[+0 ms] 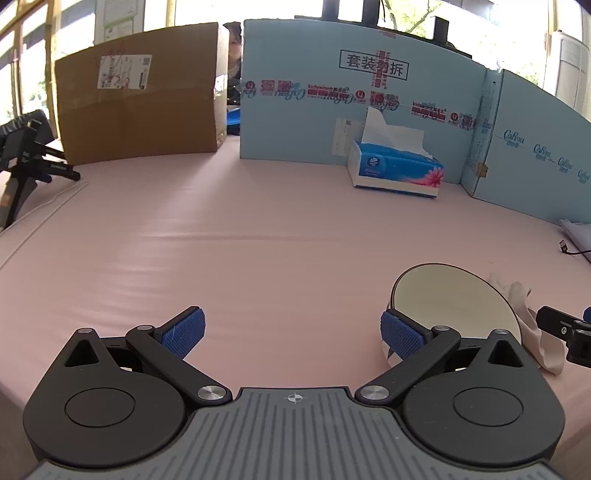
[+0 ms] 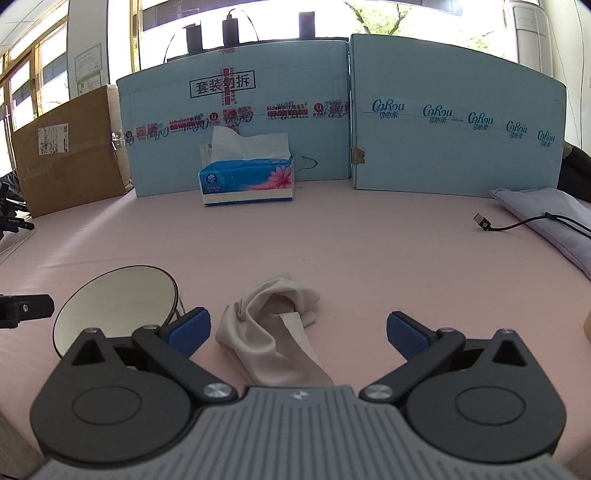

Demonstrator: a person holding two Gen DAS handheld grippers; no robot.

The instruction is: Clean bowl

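Pink tabletop (image 2: 369, 251), blue cardboard screens (image 2: 454, 122), bright windows (image 2: 280, 14) behind.

"kidswant" on blue board (image 2: 236, 147)

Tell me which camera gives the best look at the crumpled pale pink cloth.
The right wrist view: the crumpled pale pink cloth lies whole on the pink table cover, centred ahead of the open right gripper. The left wrist view shows only a strip of it behind the white bowl.
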